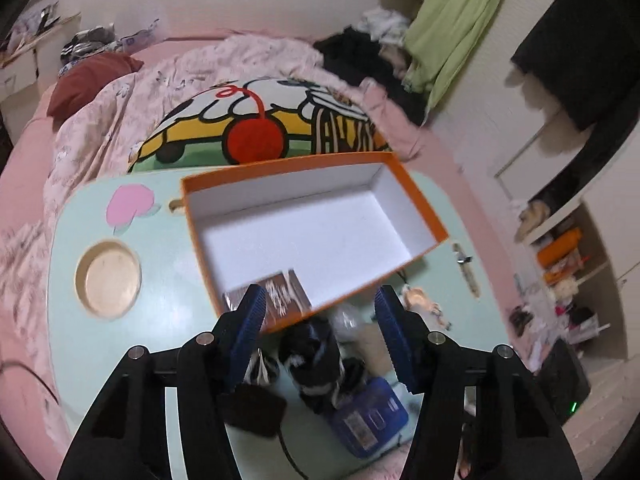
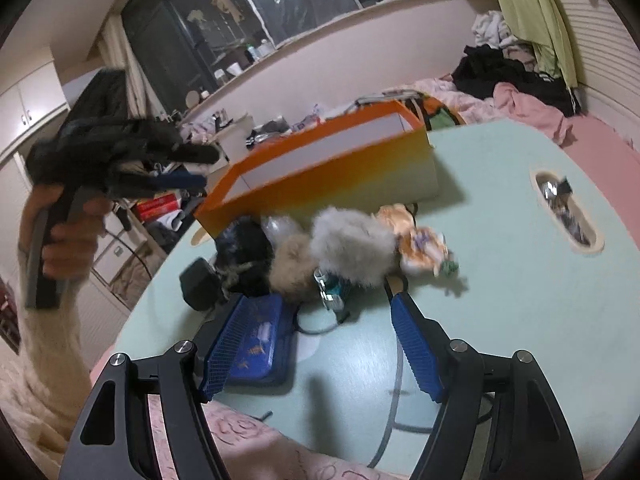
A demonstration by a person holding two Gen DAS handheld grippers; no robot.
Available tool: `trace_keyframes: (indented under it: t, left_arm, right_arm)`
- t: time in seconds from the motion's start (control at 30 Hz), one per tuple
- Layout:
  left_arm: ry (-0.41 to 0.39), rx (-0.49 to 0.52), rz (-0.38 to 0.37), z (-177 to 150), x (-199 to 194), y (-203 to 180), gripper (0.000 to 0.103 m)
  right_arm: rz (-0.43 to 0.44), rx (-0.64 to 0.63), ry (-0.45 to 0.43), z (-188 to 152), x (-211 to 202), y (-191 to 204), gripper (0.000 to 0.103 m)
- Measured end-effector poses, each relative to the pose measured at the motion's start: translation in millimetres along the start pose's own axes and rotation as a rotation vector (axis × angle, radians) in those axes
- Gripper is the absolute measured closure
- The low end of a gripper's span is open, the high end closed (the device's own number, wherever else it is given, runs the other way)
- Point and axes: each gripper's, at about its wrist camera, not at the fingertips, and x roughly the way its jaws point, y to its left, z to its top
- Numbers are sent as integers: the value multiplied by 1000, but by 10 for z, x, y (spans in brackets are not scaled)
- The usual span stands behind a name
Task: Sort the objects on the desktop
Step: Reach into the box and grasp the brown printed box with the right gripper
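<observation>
An orange box (image 1: 416,196) with a white inside stands toward the far edge of the pale green table (image 1: 160,312); one brown printed packet (image 1: 280,296) lies in its near corner and the rest of the floor is bare. The things left to sort are crowded against the box's near wall, toward the near edge of the table: a black-and-white furry piece (image 1: 316,360), a grey fluffy ball (image 2: 352,244), a tan one (image 2: 292,260) touching it, a small orange-and-white doll (image 2: 420,240), a blue case (image 2: 256,344) and a black adapter (image 2: 198,284) with its cable.

The left gripper (image 1: 320,308) is held above the box's near wall, partly spread, with nothing seen between the pads. The right gripper (image 2: 316,340) is held low over the near edge, spread wide — nothing is pinched, though the blue case lies just beside its left pad.

Several risks may be judged from this layout. The furry pieces are packed so tightly that a closing grip could take two at once, or drag a neighbour off the pile. The soft fur may be compressed without the body being caught, so a slip during the lift is likely. The adapter's cable runs under the heap — if it is snagged, other items could be pulled toward the near edge and dropped. The box's near wall could also be knocked by the left gripper, and the light box shoved across the table.
</observation>
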Motion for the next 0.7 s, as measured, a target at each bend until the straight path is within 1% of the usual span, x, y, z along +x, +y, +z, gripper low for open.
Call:
trace_keyframes:
  t: [0.03, 0.07, 0.1, 0.13, 0.17, 0.23, 0.3, 0.33, 0.37, 0.4, 0.43, 0.47, 0.57, 0.67, 0.7]
  left_arm:
    - [-7, -11, -10, -62, -44, 37, 45]
    - [-20, -30, -20, -145, -98, 99, 45]
    - [-46, -58, -23, -241, -167, 193, 44]
    - [-64, -70, -14, -297, -208, 257, 41]
    - [-79, -80, 4, -347, -240, 322, 40]
    - [-125, -118, 68, -449, -318, 510, 35]
    - [-163, -151, 143, -496, -382, 693, 30]
    - [-169, -155, 165, -506, -394, 752, 30]
    - [-174, -161, 180, -522, -410, 813, 30]
    - [-181, -182, 184, -540, -432, 904, 30]
    - [-185, -198, 176, -556, -444, 962, 30]
    - [-188, -214, 166, -576, -455, 1023, 30]
    - [-193, -231, 157, -627, -489, 1145, 30]
    - [-202, -245, 166, -626, -469, 1191, 30]
    - [-202, -247, 162, -635, -474, 1203, 30]
  right_arm:
    - [31, 19, 6, 95, -14, 18, 30]
    - [78, 41, 34, 246, -5, 45, 29]
    - [105, 54, 56, 378, 20, 76, 29]
    - [120, 60, 85, 525, 62, 116, 29]
    - [118, 58, 129, 743, 158, 197, 31]
    - [100, 34, 181, 1044, 353, 331, 35]
    - [57, -20, 301, 1300, 720, 491, 45]
    - [48, -29, 365, 1364, 898, 540, 50]
    - [37, -34, 455, 1411, 1169, 608, 52]
    - [25, -37, 513, 1411, 1349, 649, 52]
    - [-6, -51, 600, 1385, 1583, 705, 52]
    - [-38, -69, 656, 1354, 1744, 736, 52]
    - [-102, -110, 778, 1248, 2118, 815, 52]
    - [-129, -115, 855, 1139, 2354, 821, 51]
    - [-123, -115, 853, 1145, 2401, 818, 50]
